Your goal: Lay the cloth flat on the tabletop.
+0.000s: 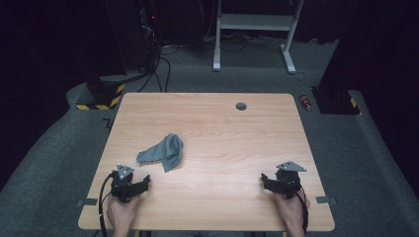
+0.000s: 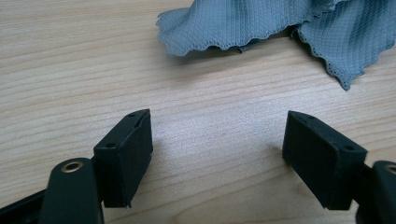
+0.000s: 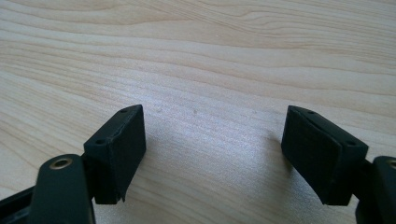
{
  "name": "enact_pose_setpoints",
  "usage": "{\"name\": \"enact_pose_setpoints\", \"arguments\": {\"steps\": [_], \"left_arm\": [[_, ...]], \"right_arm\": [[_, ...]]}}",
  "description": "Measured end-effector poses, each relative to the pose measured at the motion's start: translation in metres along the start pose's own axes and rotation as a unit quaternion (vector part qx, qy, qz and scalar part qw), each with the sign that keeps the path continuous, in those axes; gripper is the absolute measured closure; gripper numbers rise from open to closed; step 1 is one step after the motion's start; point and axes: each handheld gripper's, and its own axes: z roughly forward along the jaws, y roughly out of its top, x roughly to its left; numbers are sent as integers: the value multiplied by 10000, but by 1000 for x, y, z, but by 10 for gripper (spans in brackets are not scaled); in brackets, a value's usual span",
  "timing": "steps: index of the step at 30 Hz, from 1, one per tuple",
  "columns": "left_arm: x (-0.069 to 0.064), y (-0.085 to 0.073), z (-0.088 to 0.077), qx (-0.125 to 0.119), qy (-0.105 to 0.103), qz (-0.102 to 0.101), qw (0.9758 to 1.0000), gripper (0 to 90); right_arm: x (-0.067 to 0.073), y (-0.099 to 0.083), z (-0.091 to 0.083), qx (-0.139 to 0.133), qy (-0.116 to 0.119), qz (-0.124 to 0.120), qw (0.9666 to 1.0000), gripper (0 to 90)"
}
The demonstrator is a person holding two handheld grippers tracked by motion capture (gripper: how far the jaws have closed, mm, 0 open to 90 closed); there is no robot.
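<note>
Both hand-held grippers rest low on the near part of the wooden table (image 1: 217, 113): the left gripper (image 1: 144, 180) at about 7 o'clock of the tabletop, the right gripper (image 1: 265, 179) at about 5 o'clock. Each has its jaws standing wide apart with nothing between them; in the two gripper views bare wood grain shows between the black pads.

A crumpled grey microfibre cloth (image 1: 163, 152) lies left of the table's centre, near the left gripper and at roughly its 1 o'clock, well apart from the right gripper. In the left gripper view its scalloped hem (image 2: 219, 44) lies ahead at 12 o'clock, with a second corner (image 2: 348, 81) pointing down toward 1 o'clock.

The step in hand looks like the first reach for the cloth. To do it well, the left gripper should probably slide forward, staying low, and close on the nearest scalloped edge rather than the bunched middle, taking a single layer if possible. The right gripper would need to travel toward 10 o'clock to take the opposite corner, so the cloth can be drawn flat without dragging across the table.
</note>
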Motion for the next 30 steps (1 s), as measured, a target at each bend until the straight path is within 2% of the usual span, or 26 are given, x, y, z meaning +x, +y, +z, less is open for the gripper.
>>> {"name": "enact_pose_setpoints", "arguments": {"steps": [8,11,21,30], "left_arm": [[0,0,0,16,-36,22,10000,230],[-1,1,1,41,-74,82,9999,203],[-4,1,2,97,-111,77,9999,150],[-5,-1,-1,31,-115,12,9999,187]], "right_arm": [[-1,0,1,18,-26,20,10000,195],[-1,0,0,25,-28,21,10000,194],[-1,0,1,26,-47,25,10000,184],[-1,0,1,25,-47,24,10000,184]]}}
